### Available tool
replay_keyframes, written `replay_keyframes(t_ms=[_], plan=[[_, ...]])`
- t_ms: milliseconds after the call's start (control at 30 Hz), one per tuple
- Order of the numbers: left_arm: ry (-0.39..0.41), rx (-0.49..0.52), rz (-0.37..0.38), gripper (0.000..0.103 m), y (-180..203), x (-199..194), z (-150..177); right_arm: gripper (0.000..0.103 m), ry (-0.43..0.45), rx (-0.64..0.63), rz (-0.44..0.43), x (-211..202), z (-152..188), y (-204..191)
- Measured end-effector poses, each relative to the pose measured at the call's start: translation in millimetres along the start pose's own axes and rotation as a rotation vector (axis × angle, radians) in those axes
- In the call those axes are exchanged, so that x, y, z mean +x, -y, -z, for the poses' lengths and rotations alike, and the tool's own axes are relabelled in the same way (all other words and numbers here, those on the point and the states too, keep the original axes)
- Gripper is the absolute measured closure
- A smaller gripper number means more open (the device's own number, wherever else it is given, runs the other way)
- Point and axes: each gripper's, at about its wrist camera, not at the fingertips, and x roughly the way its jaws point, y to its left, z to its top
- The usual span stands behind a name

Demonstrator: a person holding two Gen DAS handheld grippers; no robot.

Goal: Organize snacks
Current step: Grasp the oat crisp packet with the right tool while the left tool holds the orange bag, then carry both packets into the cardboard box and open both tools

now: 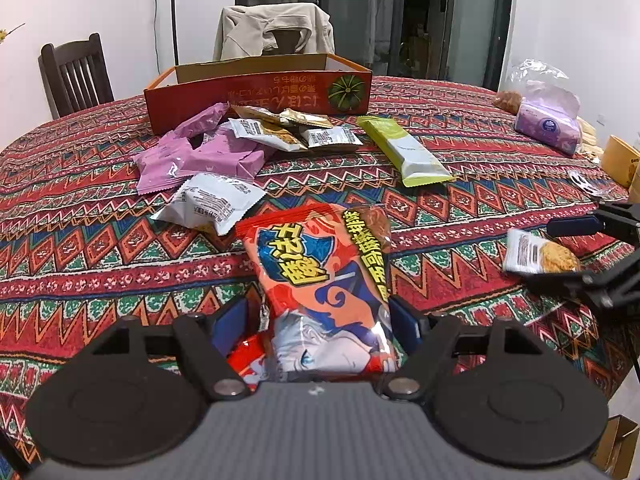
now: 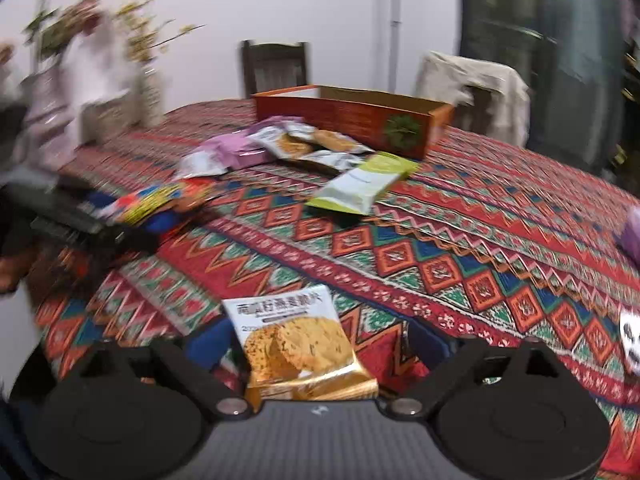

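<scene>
The left gripper has its jaws partly open around the near end of a large red snack bag. The blue pads sit against the bag's 2 sides, so the bag appears held; its far end points out over the patterned counter.

The right gripper has its jaws wide, with a small cookie packet between them. In the right wrist view a gap shows beside the packet on each side; in the left wrist view the same packet sits between the 2 fingers. Whether the pads press on it cannot be told.

The red cardboard box stands open at the far side of the counter. Loose in front of it lie purple packets, white packets and a green-and-white bar.

Risks from here, as judgements:
- The cookie packet is thin foil. With wide jaws it could slip out or tilt during transport.
- The red bag is held by 1 end only. Its free end could sag, drag across the loose pile and scatter packets.
- Both grippers heading for the same box could meet above it.
- The box wall is tall; a low approach could push the box away.
</scene>
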Motion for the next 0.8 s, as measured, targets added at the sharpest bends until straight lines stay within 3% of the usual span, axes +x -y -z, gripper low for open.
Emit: replay_keyframes(t_ms=[100, 167, 233, 267, 600, 700, 800], plan=[[0.002, -0.013, 0.0, 0.028, -2.0, 1.3, 0.3, 0.029, 0.013, 0.065, 0.07, -1.5, 0.5, 0.1], [0.01, -0.008, 0.0, 0.04, -0.4, 0.3, 0.1, 0.044, 0.019, 0.093, 0.106, -6.4, 3.6, -2.3], [0.023, 0.01, 0.004, 0.05, 2.2, -3.1, 0.2, 0.051, 0.024, 0.114, 0.138, -9.7, 6.3, -7.2], [0.03, 0.02, 0.008, 0.05, 4.0, -5.5, 0.2, 0.054, 0.027, 0.116, 0.147, -11.3, 7.7, -10.3], [0.108, -0.02, 0.039, 0.05, -6.0, -37.3, -14.4, 0.059, 0.073, 0.108, 0.136, -22.9, 0.3, -26.5], [0.142, -0.043, 0.086, 0.05, -28.4, -37.2, -48.1, 0.059, 0.113, 0.139, 0.104, -20.7, -16.0, -20.5], [0.2, -0.013, 0.091, 0.05, -52.2, -27.7, -98.2, 0.059, 0.177, 0.125, 0.08, -13.9, -54.1, -14.3]])
